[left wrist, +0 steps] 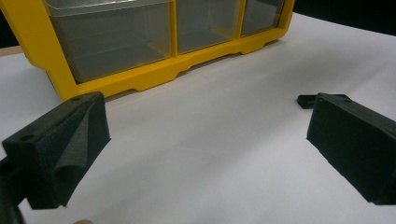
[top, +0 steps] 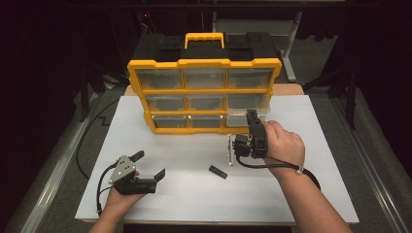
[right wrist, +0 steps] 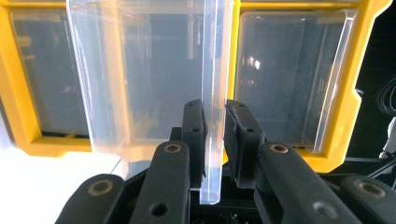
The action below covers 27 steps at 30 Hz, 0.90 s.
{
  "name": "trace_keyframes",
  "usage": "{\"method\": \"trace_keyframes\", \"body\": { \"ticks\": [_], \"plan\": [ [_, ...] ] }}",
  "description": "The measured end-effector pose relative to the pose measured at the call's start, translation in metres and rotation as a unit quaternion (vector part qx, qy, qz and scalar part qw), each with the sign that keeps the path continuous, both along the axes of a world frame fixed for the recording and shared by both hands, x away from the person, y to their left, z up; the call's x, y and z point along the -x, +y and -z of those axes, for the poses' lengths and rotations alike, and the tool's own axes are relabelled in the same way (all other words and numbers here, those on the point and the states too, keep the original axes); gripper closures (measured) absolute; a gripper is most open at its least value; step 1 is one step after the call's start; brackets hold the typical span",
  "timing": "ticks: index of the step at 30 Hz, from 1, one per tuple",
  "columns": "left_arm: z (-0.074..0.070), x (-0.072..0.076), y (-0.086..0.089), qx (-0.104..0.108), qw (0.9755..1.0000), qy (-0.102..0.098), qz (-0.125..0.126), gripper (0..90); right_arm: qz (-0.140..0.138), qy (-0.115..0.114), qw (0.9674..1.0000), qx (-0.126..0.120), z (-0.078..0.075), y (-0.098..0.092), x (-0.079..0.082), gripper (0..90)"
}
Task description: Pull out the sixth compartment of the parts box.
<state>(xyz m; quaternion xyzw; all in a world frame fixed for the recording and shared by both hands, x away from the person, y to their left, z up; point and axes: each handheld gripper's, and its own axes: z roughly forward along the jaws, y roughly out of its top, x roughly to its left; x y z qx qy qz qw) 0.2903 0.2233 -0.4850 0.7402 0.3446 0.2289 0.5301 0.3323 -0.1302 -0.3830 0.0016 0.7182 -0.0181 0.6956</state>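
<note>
Gripping a clear drawer (right wrist: 140, 84) wall, right claw (right wrist: 214, 126) faces the seemingly unlabelled yellow organizer (top: 204, 63); left claw (top: 148, 165) open.

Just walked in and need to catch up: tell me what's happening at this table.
A person works a gripper in each hand. The right gripper is shut on the front wall of a clear drawer, pulled partway out of the yellow organizer. The left gripper rests open on the white table. A small black piece lies between them.

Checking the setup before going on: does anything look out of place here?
One clear drawer sticks out of the yellow organizer, pinched by the right gripper. A small black piece lies loose on the table.
</note>
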Motion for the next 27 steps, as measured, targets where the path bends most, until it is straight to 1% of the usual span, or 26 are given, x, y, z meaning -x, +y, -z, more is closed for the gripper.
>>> {"method": "trace_keyframes", "body": {
  "ticks": [2, 3, 5, 7, 9, 12, 13, 15, 17, 18, 20, 21, 22, 23, 27],
  "plan": [
    [0.0, 0.0, 0.0, 0.001, 1.0, -0.001, 0.001, 0.3, -0.002, 0.002, 1.0, -0.001, 0.002, -0.001, 0.002, 79.5],
    [0.0, 0.0, -0.001, 0.001, 1.0, -0.001, 0.0, 0.3, -0.003, 0.001, 1.0, 0.005, 0.001, -0.001, 0.002, 79.5],
    [0.0, 0.001, -0.001, 0.001, 1.0, -0.001, 0.001, 0.3, -0.003, 0.003, 1.0, -0.003, 0.003, -0.001, 0.004, 79.5],
    [0.0, 0.0, -0.001, 0.001, 1.0, -0.001, 0.0, 0.3, -0.007, 0.001, 1.0, 0.003, 0.002, 0.001, 0.006, 79.5],
    [0.0, 0.0, -0.001, 0.0, 1.0, -0.001, 0.001, 0.3, -0.006, 0.002, 1.0, 0.002, 0.002, 0.001, 0.008, 79.5],
    [0.0, 0.0, -0.001, 0.0, 1.0, -0.001, 0.0, 0.3, -0.008, 0.002, 1.0, 0.002, 0.002, 0.0, 0.013, 79.4],
    [0.001, 0.0, -0.001, -0.001, 1.0, -0.001, 0.0, 0.3, -0.006, 0.004, 1.0, -0.005, 0.003, -0.001, 0.015, 79.5],
    [0.001, 0.0, -0.001, -0.001, 1.0, -0.001, 0.0, 0.3, -0.009, 0.001, 1.0, 0.0, 0.002, -0.001, 0.019, 79.4],
    [0.0, 0.001, -0.001, -0.001, 1.0, -0.003, 0.001, 0.3, -0.009, 0.002, 0.9999, -0.003, 0.004, -0.001, 0.023, 79.4],
    [0.0, 0.001, -0.002, -0.001, 1.0, -0.003, 0.001, 0.3, -0.011, 0.001, 0.9999, 0.003, 0.003, 0.0, 0.025, 79.4],
    [0.0, 0.0, -0.002, -0.001, 1.0, -0.002, 0.001, 0.3, -0.01, 0.002, 0.9999, -0.003, 0.006, 0.0, 0.027, 79.4],
    [0.0, 0.0, -0.002, -0.002, 1.0, -0.002, 0.0, 0.3, -0.012, -0.001, 0.9999, 0.002, 0.005, 0.0, 0.028, 79.3],
    [0.0, 0.001, -0.001, -0.001, 1.0, -0.002, 0.0, 0.3, -0.011, 0.0, 0.9999, -0.004, 0.006, 0.0, 0.028, 79.4],
    [0.0, 0.001, -0.001, -0.001, 1.0, -0.003, 0.0, 0.3, -0.012, -0.002, 0.9999, -0.001, 0.006, 0.0, 0.029, 79.3],
    [0.0, 0.0, -0.001, 0.0, 1.0, -0.002, -0.001, 0.3, -0.012, -0.004, 0.9999, -0.002, 0.007, 0.0, 0.028, 79.3]
  ]
}}
